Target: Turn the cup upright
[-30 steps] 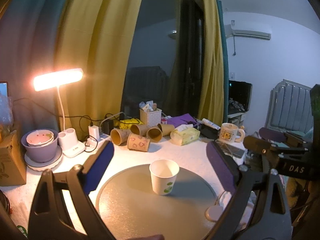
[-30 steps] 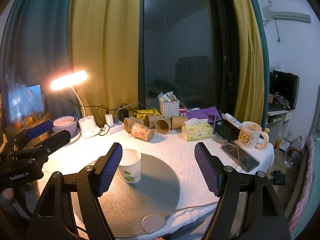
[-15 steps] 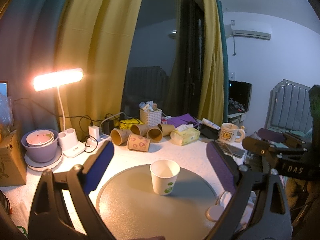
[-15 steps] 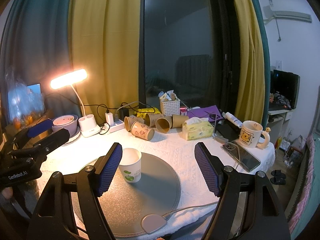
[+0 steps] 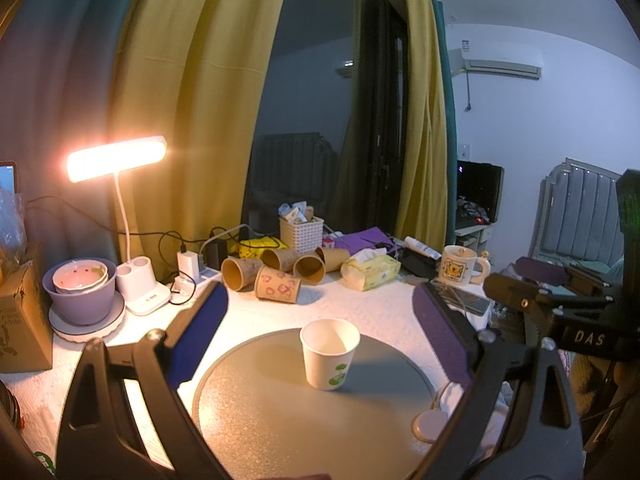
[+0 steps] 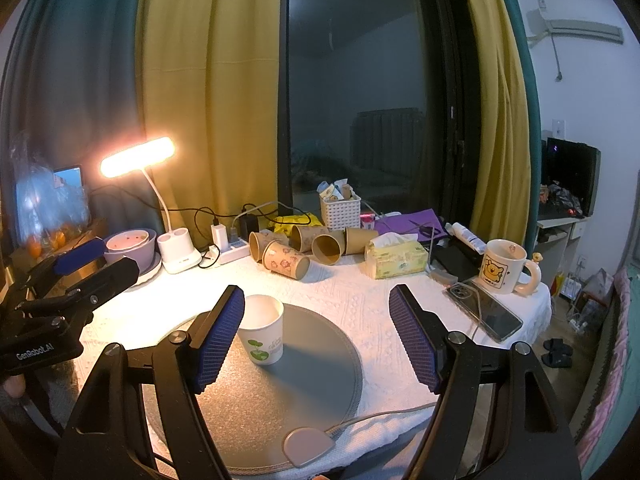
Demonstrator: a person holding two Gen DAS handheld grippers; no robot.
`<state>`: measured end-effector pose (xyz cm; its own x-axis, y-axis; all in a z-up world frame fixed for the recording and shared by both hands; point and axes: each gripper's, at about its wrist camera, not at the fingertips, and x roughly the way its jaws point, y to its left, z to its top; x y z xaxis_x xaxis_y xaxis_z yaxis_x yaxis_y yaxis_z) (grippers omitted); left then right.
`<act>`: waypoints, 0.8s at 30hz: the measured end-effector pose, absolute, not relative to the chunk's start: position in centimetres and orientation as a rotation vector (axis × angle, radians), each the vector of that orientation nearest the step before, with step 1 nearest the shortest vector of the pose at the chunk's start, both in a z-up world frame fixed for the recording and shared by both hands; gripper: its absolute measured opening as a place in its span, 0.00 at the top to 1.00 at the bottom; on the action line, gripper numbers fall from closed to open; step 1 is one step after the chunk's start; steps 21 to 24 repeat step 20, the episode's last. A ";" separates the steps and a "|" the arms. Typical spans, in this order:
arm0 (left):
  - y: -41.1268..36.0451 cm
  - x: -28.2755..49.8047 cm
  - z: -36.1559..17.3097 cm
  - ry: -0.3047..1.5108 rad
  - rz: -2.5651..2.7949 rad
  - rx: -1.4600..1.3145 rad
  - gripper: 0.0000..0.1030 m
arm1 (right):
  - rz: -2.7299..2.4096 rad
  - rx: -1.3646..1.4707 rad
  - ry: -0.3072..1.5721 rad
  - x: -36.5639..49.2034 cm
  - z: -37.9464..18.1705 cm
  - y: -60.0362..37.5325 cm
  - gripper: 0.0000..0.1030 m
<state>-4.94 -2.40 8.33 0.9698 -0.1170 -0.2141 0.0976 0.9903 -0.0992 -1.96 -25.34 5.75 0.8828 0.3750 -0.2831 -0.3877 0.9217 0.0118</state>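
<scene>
Item: white paper cup [image 5: 329,353] with a green leaf print, standing mouth-up on the round grey mat [image 5: 256,412], which lies on the white-clothed counter [image 6: 360,300]. The flip is judged complete, since the open rim faces upward and the base sits flat. Left gripper [image 5: 320,328]: jaws spread wide, nothing held, the cup seen between them but apart from both pads. Right gripper [image 6: 316,340]: jaws likewise spread and empty; in the right wrist view the cup appears just behind the left-hand pad, and contact cannot be confirmed. Handling note: the cup is judged light and easily toppled, so any withdrawal is best made straight back and clear of the rim, with the jaws kept apart and no sideways sweep. Also catalogued at the back of the counter: a cluster of brown paper cups [image 5: 280,276] lying on their sides, a lit desk lamp [image 5: 116,158], a tissue pack [image 5: 370,270], a cartoon mug [image 6: 504,266], and a phone [image 6: 484,312].
</scene>
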 end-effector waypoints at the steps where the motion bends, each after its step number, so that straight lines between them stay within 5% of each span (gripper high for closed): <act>1: -2.4 -5.0 8.3 0.221 -0.109 -0.089 0.08 | 0.397 -0.046 0.286 -1.9 5.8 -25.3 0.25; 24: -2.2 -5.1 8.1 0.207 -0.114 -0.087 0.08 | 0.398 -0.051 0.289 -2.3 5.4 -25.3 0.25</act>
